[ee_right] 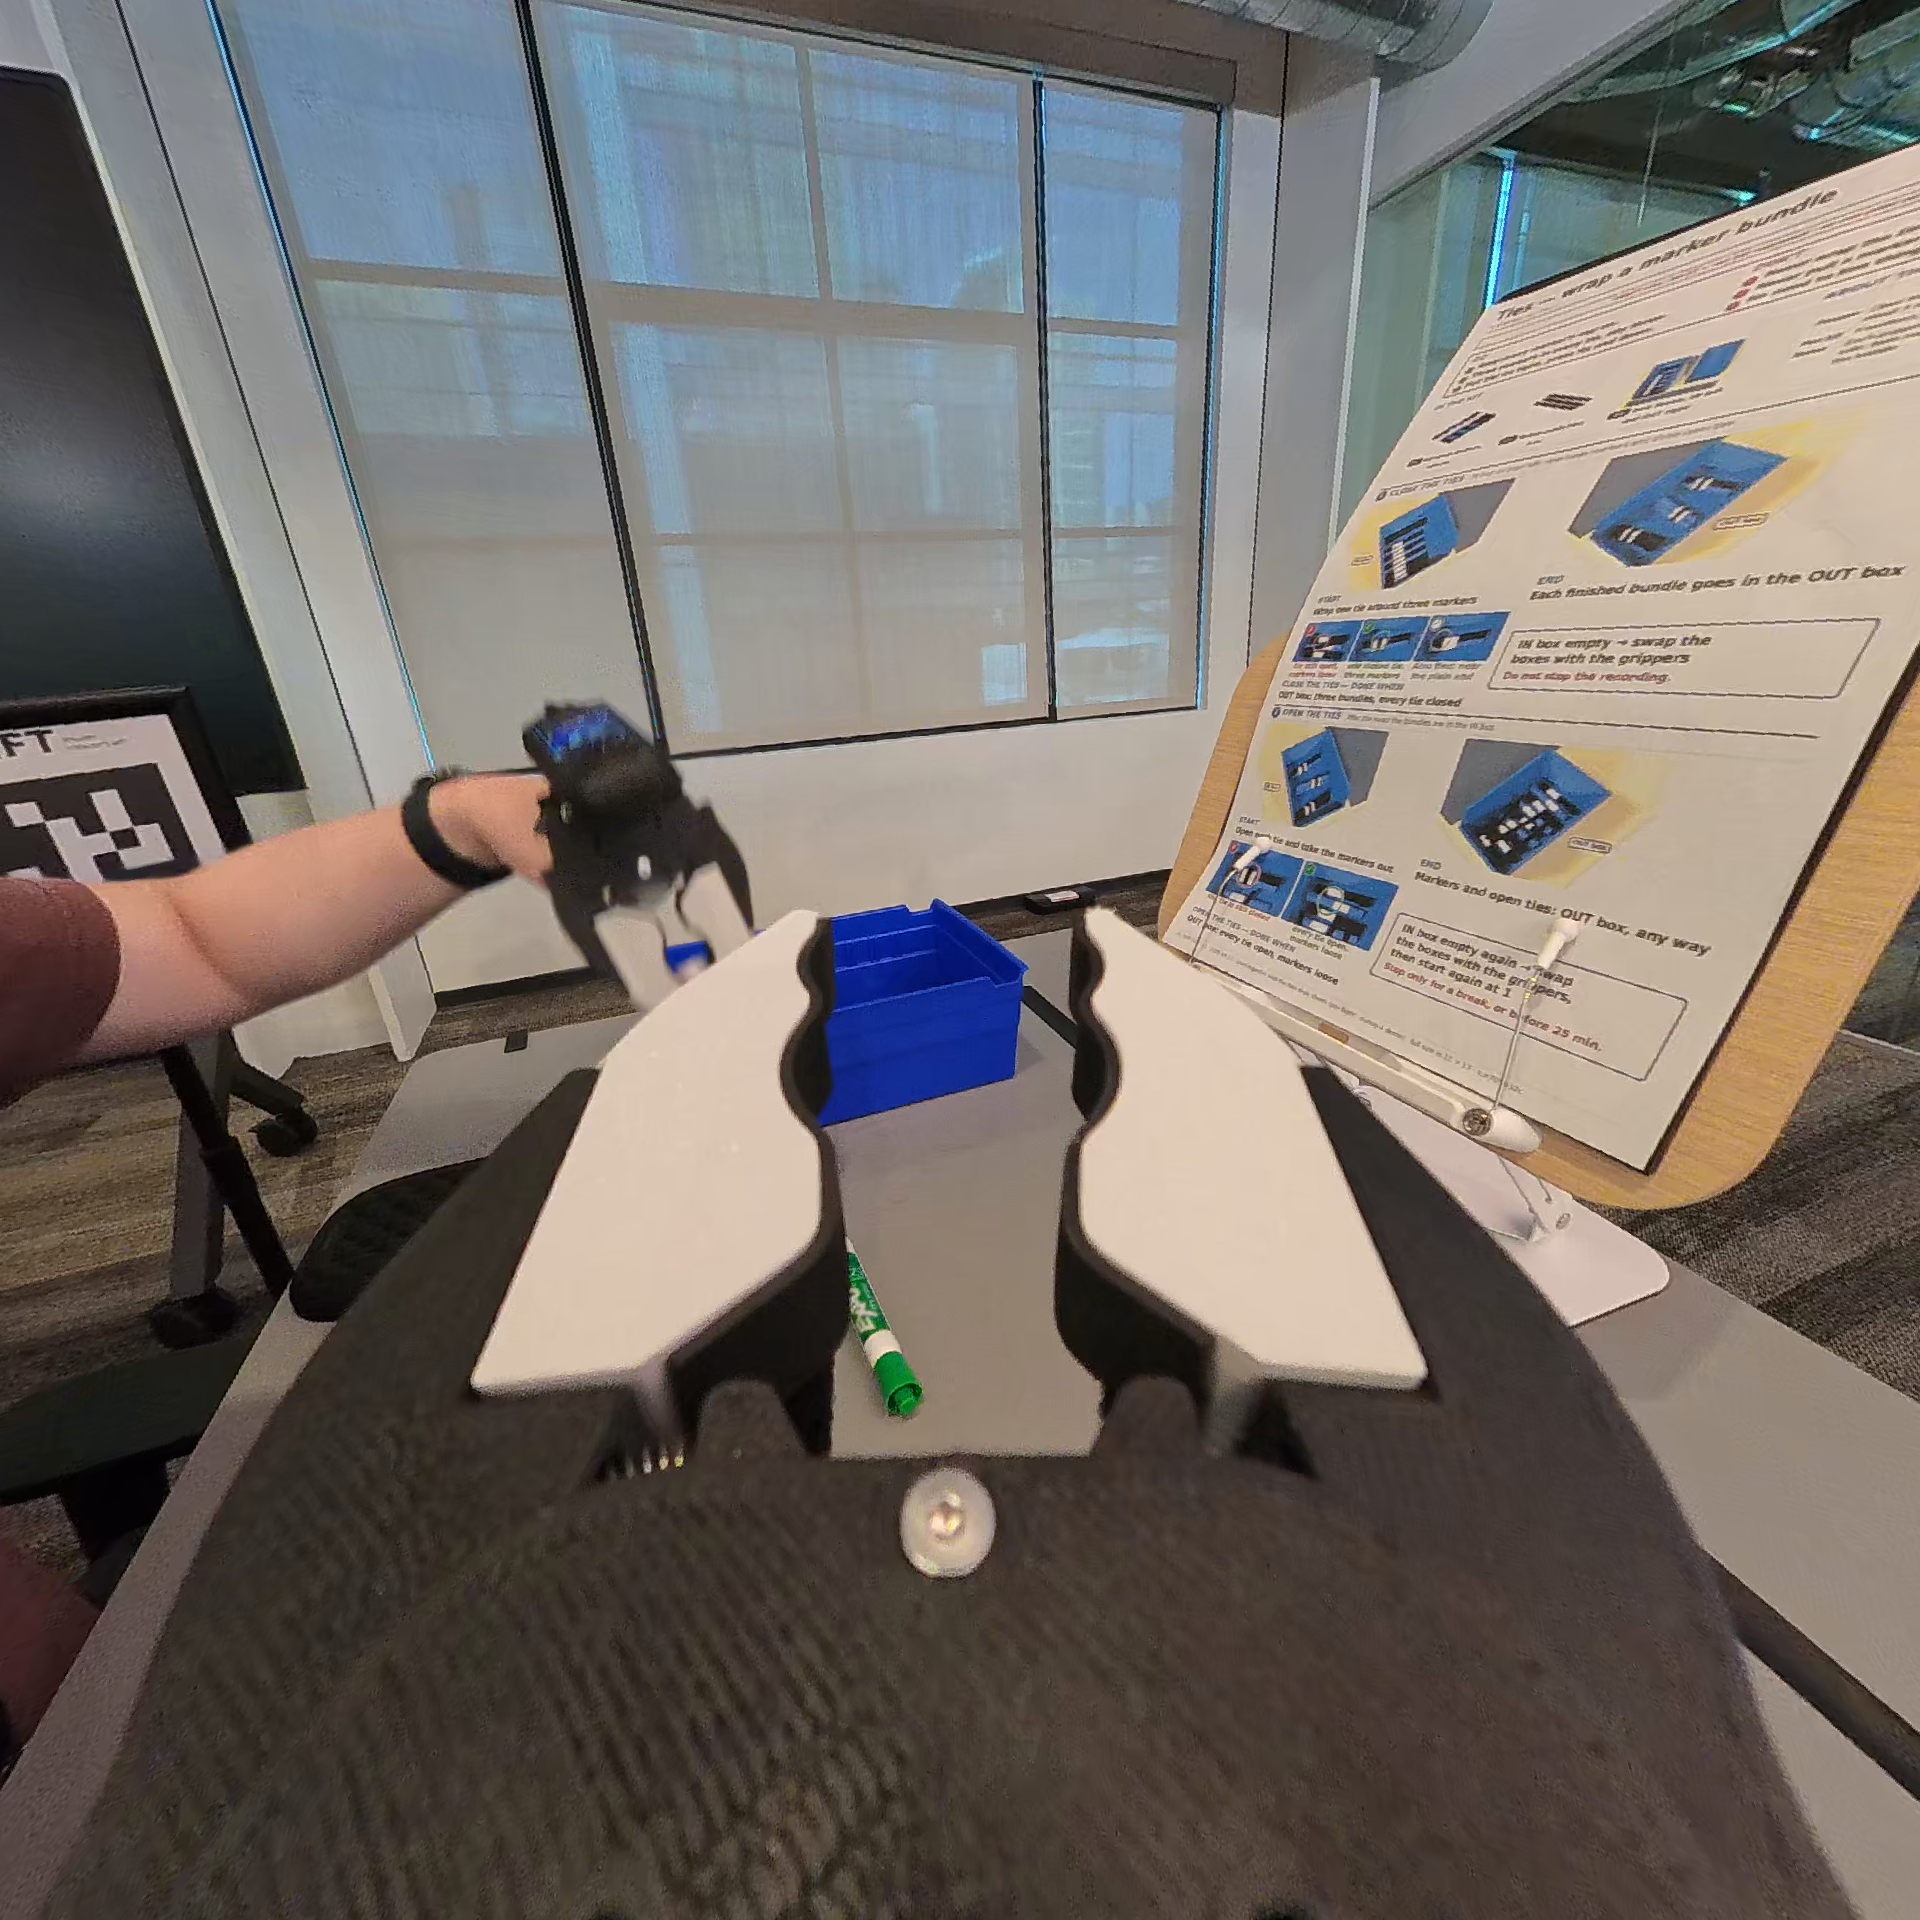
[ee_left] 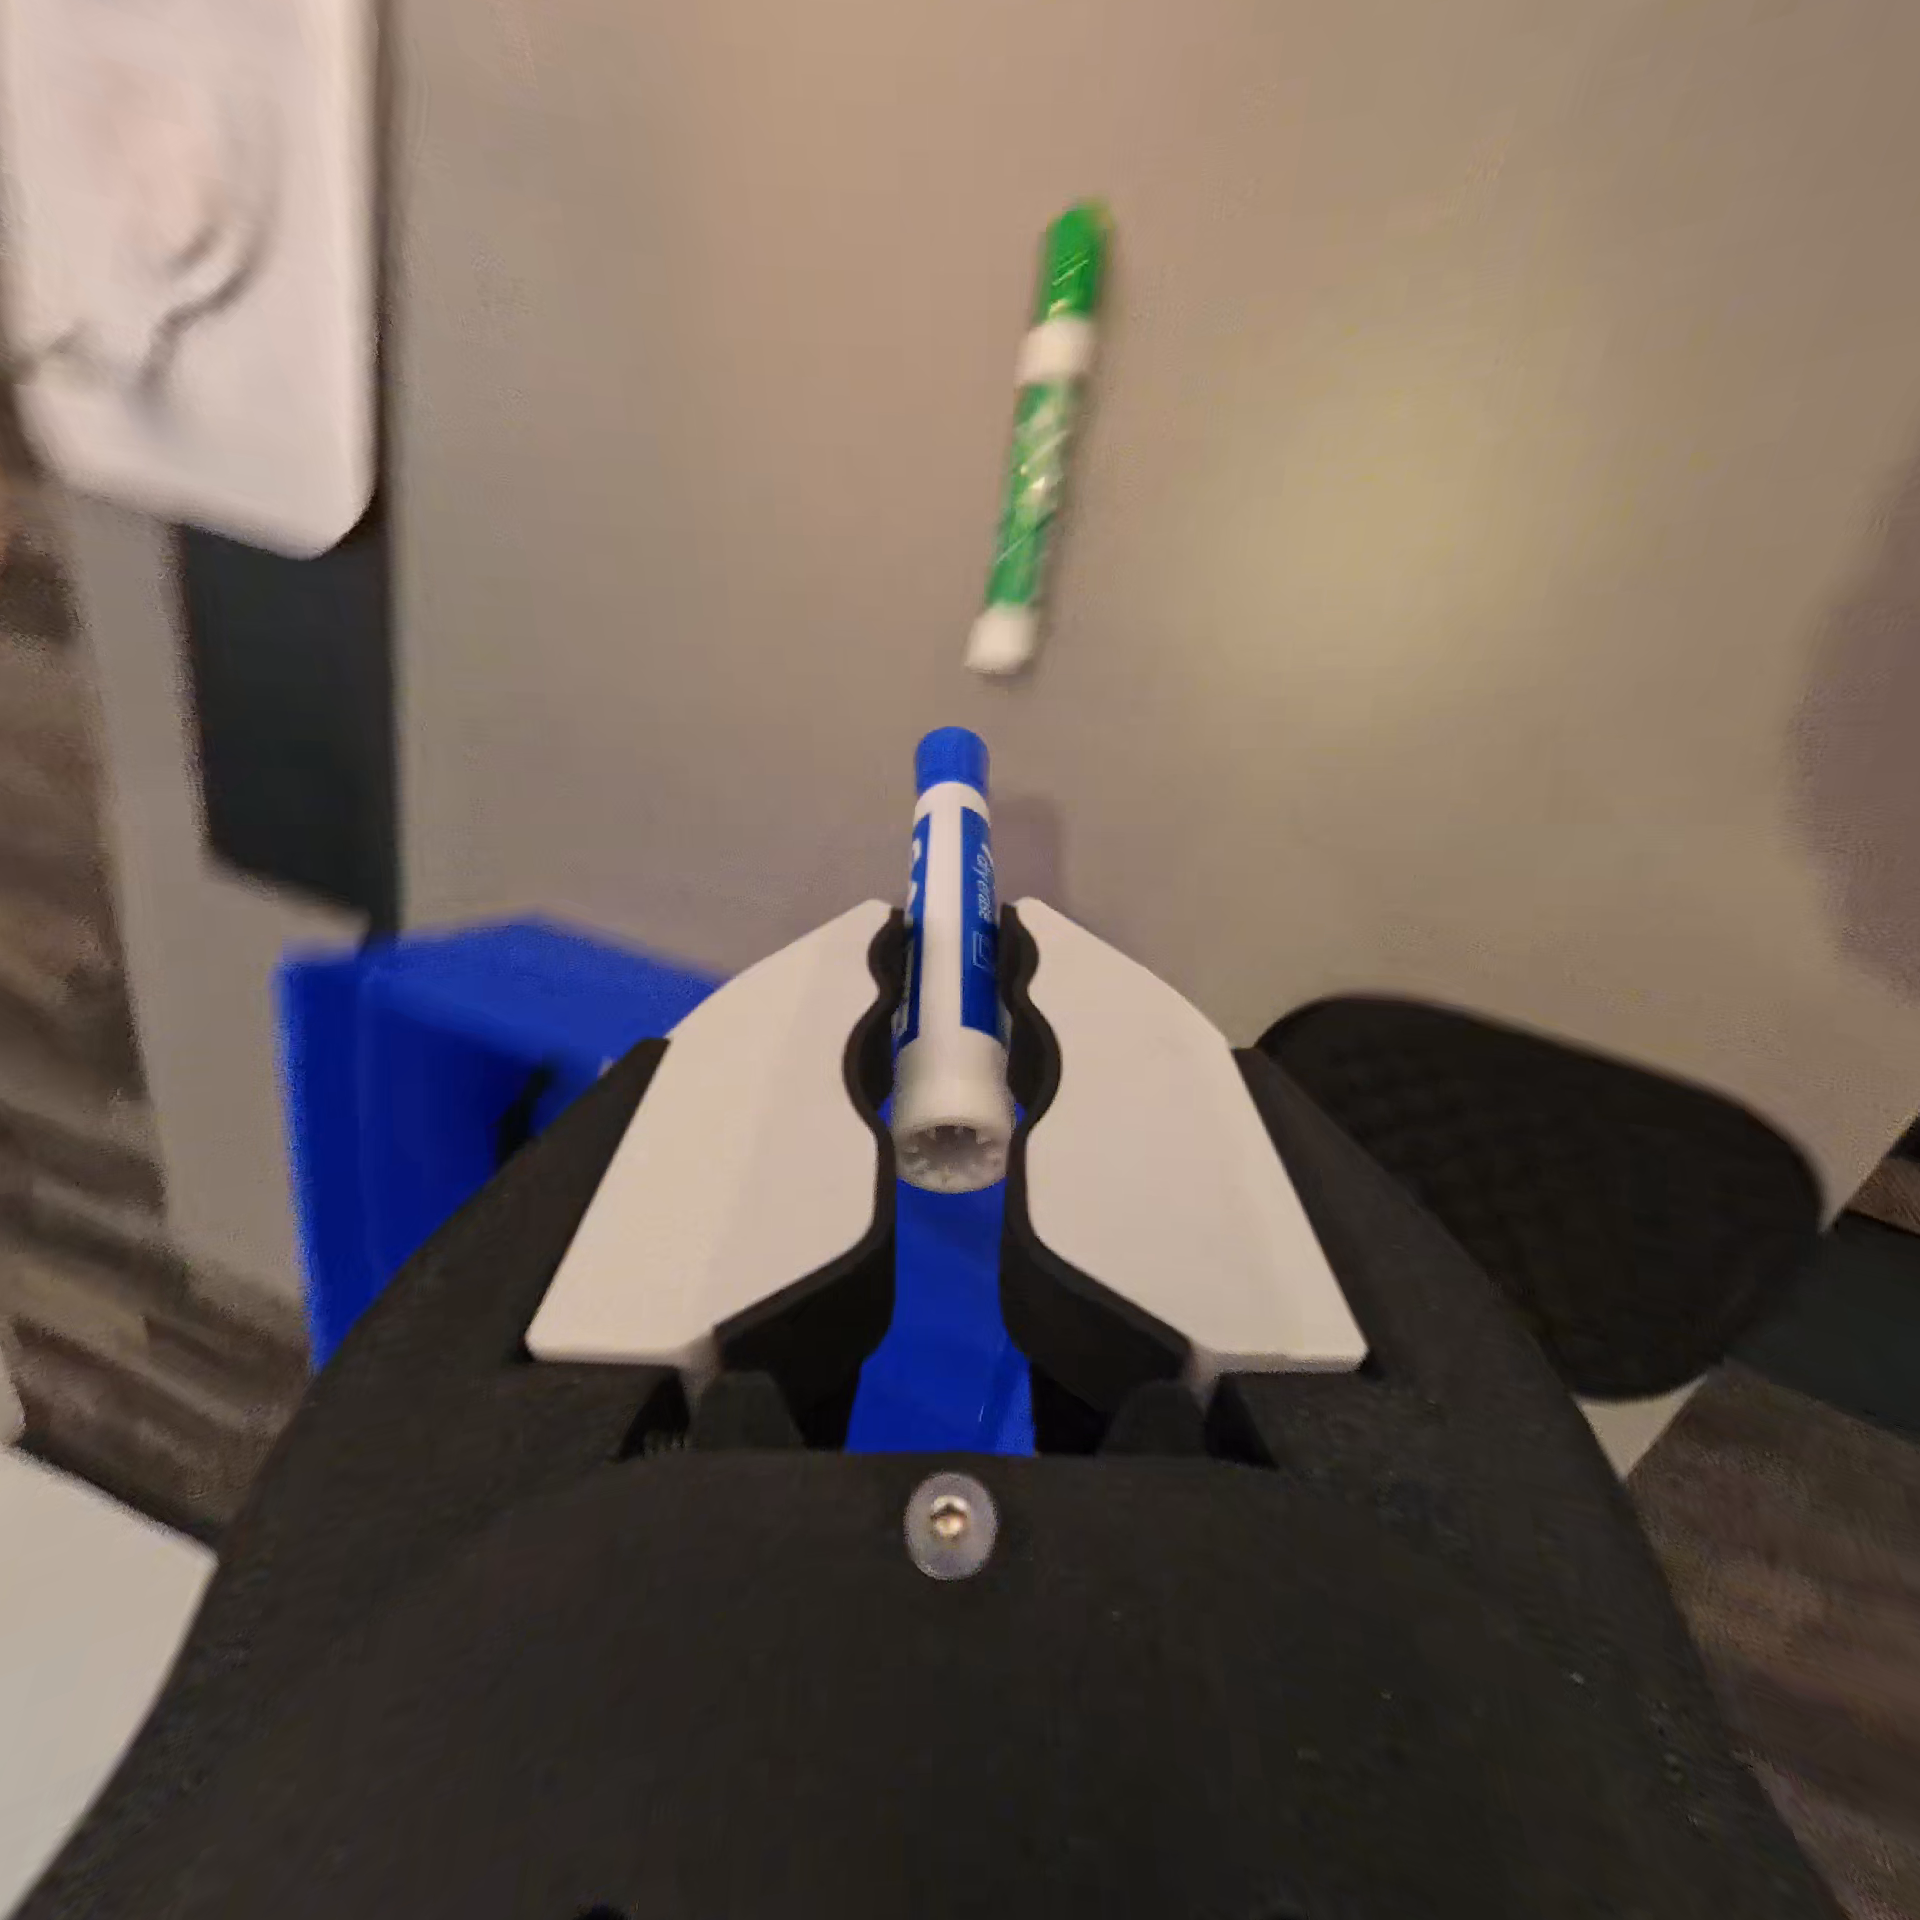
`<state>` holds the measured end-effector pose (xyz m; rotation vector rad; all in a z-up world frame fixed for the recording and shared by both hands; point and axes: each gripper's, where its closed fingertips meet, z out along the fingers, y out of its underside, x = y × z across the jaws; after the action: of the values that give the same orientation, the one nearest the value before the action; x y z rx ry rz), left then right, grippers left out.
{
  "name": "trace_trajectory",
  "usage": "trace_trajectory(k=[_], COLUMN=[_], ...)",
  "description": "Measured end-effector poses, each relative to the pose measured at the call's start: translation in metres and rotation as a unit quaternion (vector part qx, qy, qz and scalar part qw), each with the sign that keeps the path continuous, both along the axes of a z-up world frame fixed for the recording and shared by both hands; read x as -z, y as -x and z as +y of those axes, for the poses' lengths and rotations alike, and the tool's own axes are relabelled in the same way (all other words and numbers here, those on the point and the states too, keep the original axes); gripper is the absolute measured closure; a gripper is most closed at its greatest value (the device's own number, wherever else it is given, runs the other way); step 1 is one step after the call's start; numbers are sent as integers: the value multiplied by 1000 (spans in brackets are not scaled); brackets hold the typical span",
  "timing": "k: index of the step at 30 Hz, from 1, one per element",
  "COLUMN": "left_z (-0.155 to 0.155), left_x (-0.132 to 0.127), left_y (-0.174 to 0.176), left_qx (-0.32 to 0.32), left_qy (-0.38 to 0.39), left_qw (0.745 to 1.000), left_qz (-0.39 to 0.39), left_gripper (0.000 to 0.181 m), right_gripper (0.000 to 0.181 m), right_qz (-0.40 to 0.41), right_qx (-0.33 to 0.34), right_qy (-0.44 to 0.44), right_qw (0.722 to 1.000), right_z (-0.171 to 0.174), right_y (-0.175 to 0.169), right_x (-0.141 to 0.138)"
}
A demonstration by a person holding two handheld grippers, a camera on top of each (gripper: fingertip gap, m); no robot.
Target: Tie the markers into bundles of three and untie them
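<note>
My left gripper (ee_left: 951,914) is shut on a blue and white marker (ee_left: 954,935). The marker points forward, its blue cap past the fingertips, held above the grey table (ee_left: 1455,520). A green marker (ee_left: 1044,436) lies loose on the table beyond it. In the right wrist view the left gripper (ee_right: 675,961) shows at the left with the blue marker (ee_right: 686,954), held by a person's hand. My right gripper (ee_right: 951,935) is open and empty. The green marker (ee_right: 881,1330) lies on the table below its fingers.
A blue bin (ee_right: 920,997) stands on the table ahead of the right gripper; it also shows low left in the left wrist view (ee_left: 436,1081). An instruction sheet on a tilted wooden stand (ee_right: 1621,727) stands at the right. A black chair seat (ee_left: 1538,1174) is beside the table. Tip to tip, the grippers are about 35 centimeters apart.
</note>
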<state>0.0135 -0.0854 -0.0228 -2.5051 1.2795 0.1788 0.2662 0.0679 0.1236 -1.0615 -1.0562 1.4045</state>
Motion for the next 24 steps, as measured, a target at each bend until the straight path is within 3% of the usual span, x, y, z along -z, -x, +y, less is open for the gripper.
trace_trajectory(k=[2,4,7,9,10,15,18,20,24], left_z=[14,22,37,40,39,39,38,32,31], left_x=[42,81,109,115,117,123,126,132,154], left_y=[-42,-60,-75,-82,-85,-88,-97,-106,-105], left_qx=[38,52,41,42,48,51,40,38,70], left_qy=[28,61,75,83,87,93,94,97,49], left_qw=[999,996,996,996,995,994,995,994,996], left_qz=[13,35,24,12,9,7,-19,-31,29], left_gripper=[164,164,165,170,181,181,164,142,141], right_gripper=[137,137,137,137,137,137,137,137,137], right_qz=[-3,-2,9,14,15,21,19,20,35], right_qx=[1,4,2,-1,0,-5,-2,-1,-2], right_qy=[0,0,2,1,1,8,9,9,12], right_qw=[1000,1000,1000,1000,1000,1000,1000,1000,999], right_z=[0,0,-1,-2,-1,3,6,7,8], right_y=[-1,-4,-8,-10,-11,-12,-13,-15,-22], right_x=[1,1,-3,-5,-5,-5,-3,-3,-8])
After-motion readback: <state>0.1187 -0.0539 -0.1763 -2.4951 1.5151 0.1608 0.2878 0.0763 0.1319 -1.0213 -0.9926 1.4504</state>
